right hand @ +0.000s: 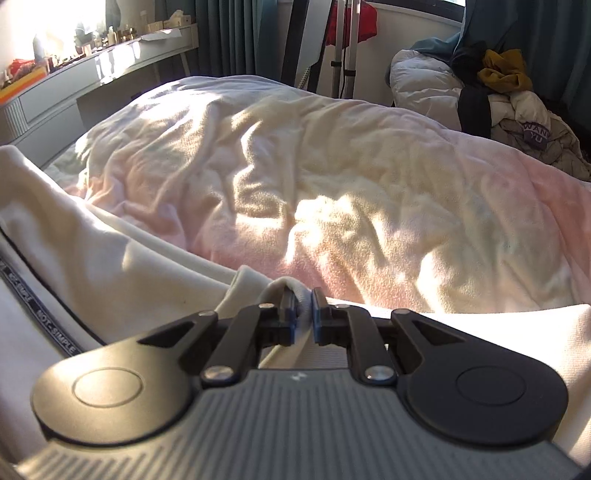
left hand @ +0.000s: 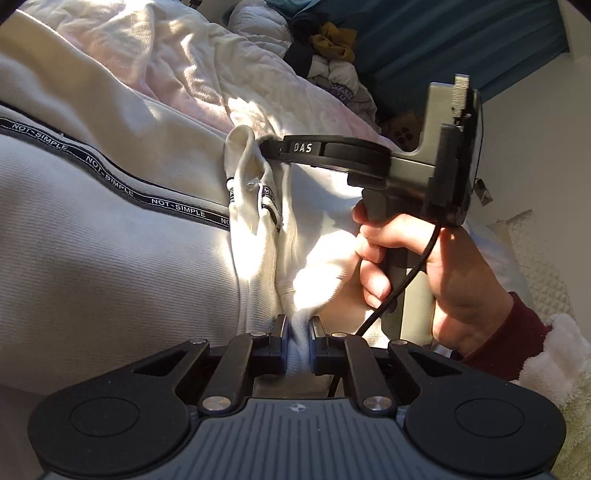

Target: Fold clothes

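— Gripping anything with the left claw [left hand: 297, 338]?

— Pinching a bunched fold of the white garment [left hand: 110, 258], blue pads [left hand: 282, 332] nearly together with only the cloth between them.

— And the right claw [right hand: 303, 314]?

— Closed almost as far, clamped on a cream edge of the same garment [right hand: 122, 273], fabric rising up between the two pads. Seen also from the left wrist view [left hand: 267, 147]: black fingers reaching in from the right, tips buried in a raised hem corner above the left claw's hold.

— Held by what?

— By a bare hand [left hand: 417, 266] wrapped round the grey handle, dark red cuff and fluffy white sleeve at the wrist, black cable [left hand: 402, 280] trailing down past the fingers.

— Position of the garment?

— Spread across the bed, on a rumpled pink and cream blanket [right hand: 332, 177]. Crossed by a black tape [left hand: 110, 177] printed NOT-SIMPLE, running diagonally towards the pinched corner. Doubled over near the claws, with a deep crease between the two holds. Lit hard by sun in patches.

— Beyond the bed?

— Heaped clothes [right hand: 491, 88] at the far right: pale quilted jacket, mustard piece on top, dark items beneath. Teal curtains [right hand: 229, 33] behind. Cluttered white desk [right hand: 92, 62] at the far left, bottles and boxes along its top, too blurred to tell apart.
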Motion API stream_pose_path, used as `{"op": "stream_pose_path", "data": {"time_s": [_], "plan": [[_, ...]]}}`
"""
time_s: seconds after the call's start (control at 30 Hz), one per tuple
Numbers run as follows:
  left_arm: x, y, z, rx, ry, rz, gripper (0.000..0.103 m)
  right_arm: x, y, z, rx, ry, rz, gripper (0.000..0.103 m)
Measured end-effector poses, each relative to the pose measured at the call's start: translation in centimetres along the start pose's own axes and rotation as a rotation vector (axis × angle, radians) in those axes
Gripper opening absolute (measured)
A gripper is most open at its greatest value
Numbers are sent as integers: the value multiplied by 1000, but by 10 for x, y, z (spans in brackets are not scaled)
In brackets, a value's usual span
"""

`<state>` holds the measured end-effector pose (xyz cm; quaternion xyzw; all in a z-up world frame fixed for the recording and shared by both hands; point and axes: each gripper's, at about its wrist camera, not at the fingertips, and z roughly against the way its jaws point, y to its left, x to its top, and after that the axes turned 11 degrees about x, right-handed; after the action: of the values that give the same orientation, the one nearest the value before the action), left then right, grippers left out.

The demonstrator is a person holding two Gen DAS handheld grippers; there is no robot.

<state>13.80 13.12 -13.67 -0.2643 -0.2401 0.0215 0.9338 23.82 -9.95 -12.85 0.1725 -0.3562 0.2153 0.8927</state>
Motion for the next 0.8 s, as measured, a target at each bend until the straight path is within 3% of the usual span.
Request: {"op": "stream_pose_path", "data": {"time_s": [0.2,0.33,0.5,0.7,0.8], "plan": [[1,-3,6,-22,-35,-14,18,8,-8,61,81,-104,-32,17],[1,-3,15,-39,-70,-3,33,-4,-15,110,89,-167,-50,18],[4,2,32,-79,-137,37,55,-51,-26,158,65,-193,-127,20],[8,-1,41,-73,-233,46,58,-105,-51,191,96,-297,-314,25],[14,-5,33,-64,-248,33,56,-116,-52,187,107,-282,-368,25]]}}
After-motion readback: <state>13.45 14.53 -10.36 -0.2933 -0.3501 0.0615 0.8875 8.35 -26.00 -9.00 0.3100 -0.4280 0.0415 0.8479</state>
